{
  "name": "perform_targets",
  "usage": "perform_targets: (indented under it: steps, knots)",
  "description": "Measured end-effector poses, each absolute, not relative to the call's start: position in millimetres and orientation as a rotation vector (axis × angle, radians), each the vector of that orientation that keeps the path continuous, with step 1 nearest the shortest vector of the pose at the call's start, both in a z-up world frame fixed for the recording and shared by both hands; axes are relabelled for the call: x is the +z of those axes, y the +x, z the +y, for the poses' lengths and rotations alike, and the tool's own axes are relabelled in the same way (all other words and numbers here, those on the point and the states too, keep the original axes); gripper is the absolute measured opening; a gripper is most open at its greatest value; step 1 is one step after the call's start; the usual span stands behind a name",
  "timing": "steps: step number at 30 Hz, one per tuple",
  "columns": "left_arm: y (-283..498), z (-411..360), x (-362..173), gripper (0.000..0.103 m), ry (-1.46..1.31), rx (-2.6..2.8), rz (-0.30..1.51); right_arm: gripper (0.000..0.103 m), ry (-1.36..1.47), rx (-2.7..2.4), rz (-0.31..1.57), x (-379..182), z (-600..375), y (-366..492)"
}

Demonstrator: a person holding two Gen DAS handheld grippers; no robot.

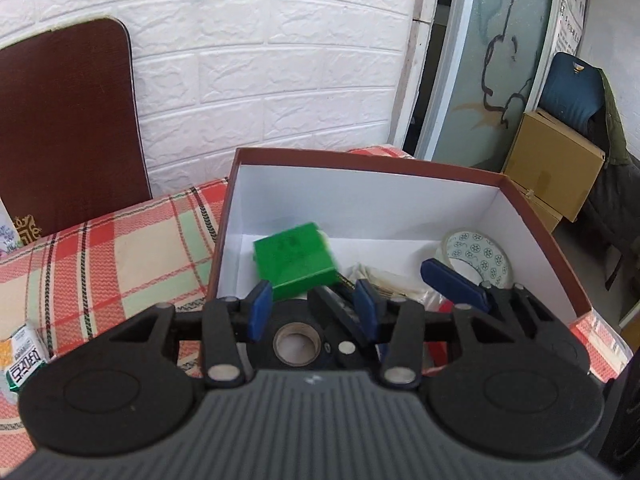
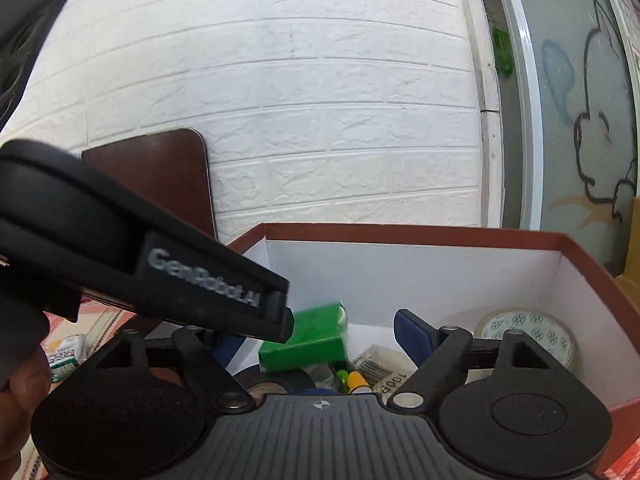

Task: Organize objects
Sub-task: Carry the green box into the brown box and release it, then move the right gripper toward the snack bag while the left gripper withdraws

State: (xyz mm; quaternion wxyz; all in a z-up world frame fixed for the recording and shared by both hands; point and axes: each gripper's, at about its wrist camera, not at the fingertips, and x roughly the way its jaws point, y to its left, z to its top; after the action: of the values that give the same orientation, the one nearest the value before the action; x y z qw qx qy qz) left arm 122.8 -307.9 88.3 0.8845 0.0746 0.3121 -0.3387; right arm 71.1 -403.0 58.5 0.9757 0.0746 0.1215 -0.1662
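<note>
A red-brown box [image 1: 360, 159] with white inner walls stands on the plaid cloth. Inside it a green carton [image 1: 296, 262] looks blurred and tilted. My left gripper [image 1: 312, 292] hangs over the box's near-left part, its blue pads apart, and the carton sits just past the tips, free of the right pad. Beneath its fingers lies a black tape roll [image 1: 298, 344]. My right gripper [image 2: 316, 332] is open wide over the same box [image 2: 400, 233], with the green carton [image 2: 308, 340] lying loose between its fingers. The left gripper's body [image 2: 200, 280] hides my right gripper's left finger.
A patterned tape roll [image 1: 480, 256] leans in the box's right corner, beside a barcoded packet [image 2: 380, 364] and small yellow and green items [image 2: 352, 380]. A small green-white packet [image 1: 24, 356] lies on the cloth [image 1: 120, 248]. A brown board [image 1: 68, 128] leans on the wall; cardboard boxes [image 1: 556, 164] stand at right.
</note>
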Motion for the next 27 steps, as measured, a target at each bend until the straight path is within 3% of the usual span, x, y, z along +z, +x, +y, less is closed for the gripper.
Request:
perform_targets:
  steps: [14,27]
  knots:
    - [60.3,-224.7,93.0,0.050,0.147,-0.624,0.595,0.080,0.048,-0.327,0.173,58.8,-333.5,16.2]
    - [63.2,-110.9,29.4,0.049,0.141,-0.273,0.778,0.083,0.105,-0.123,0.484,25.8,-262.4,8.5]
